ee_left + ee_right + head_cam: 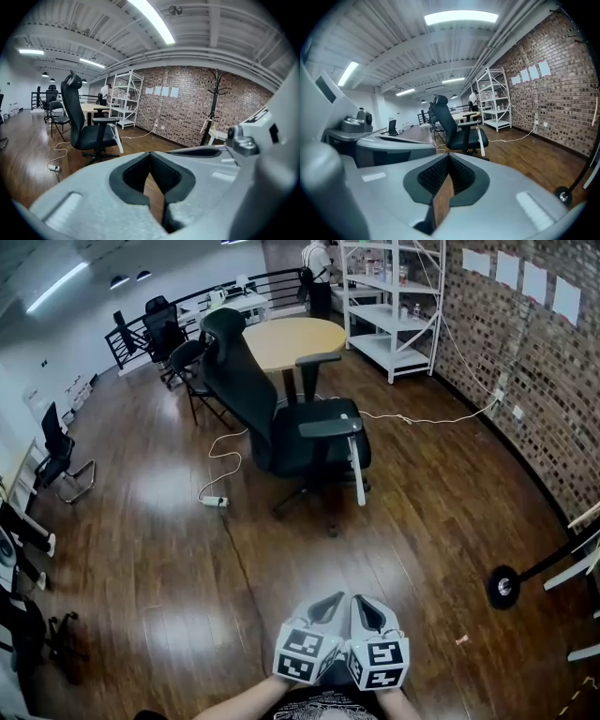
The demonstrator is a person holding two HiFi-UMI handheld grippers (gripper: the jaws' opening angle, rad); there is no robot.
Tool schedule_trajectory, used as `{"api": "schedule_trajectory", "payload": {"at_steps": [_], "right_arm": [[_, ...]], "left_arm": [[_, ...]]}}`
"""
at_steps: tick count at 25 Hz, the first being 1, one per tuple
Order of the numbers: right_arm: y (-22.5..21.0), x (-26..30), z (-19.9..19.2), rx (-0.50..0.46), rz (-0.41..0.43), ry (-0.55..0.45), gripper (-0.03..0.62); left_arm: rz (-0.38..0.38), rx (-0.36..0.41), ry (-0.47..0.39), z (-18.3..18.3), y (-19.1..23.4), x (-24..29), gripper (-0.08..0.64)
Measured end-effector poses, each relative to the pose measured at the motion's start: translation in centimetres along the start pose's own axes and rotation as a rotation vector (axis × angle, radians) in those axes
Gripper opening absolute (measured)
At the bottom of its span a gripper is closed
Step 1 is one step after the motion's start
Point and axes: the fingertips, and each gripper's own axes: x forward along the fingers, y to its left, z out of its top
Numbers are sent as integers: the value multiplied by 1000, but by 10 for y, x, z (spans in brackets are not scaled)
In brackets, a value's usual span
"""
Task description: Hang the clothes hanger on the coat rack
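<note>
A white clothes hanger (357,469) leans against the seat of a black office chair (281,418) in the middle of the room; it also shows as the white hanger (117,139) in the left gripper view and the white hanger (480,140) in the right gripper view. The black coat rack (213,103) stands by the brick wall, with its round base (503,587) at my right. My left gripper (328,602) and right gripper (368,604) are side by side, low and near me, far from both. Both are shut with nothing in them: left gripper (150,157), right gripper (448,159).
White hangers (583,563) hang low on the coat rack at the right edge. A power strip and cable (216,502) lie on the wooden floor left of the chair. A round table (292,339), white shelves (394,306) and more chairs (169,334) stand farther back.
</note>
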Motion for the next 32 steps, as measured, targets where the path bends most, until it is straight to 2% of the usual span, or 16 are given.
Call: {"api": "schedule_trajectory", "payload": {"at_steps": [7,11,20,32], "right_arm": [[-42,47,37,27,16,-6,2],[-57,67,48,17,22,-8,2],[-85,126,84,-11,8,-8,2],[-132,273,130,14,-43,15,2]], "left_arm": [[15,4,16,36,20,56,5],[19,23,22,45,28,79,5],[1,-29,26,72,67,133,5],[-45,-16,42,128,173,243,5]]}}
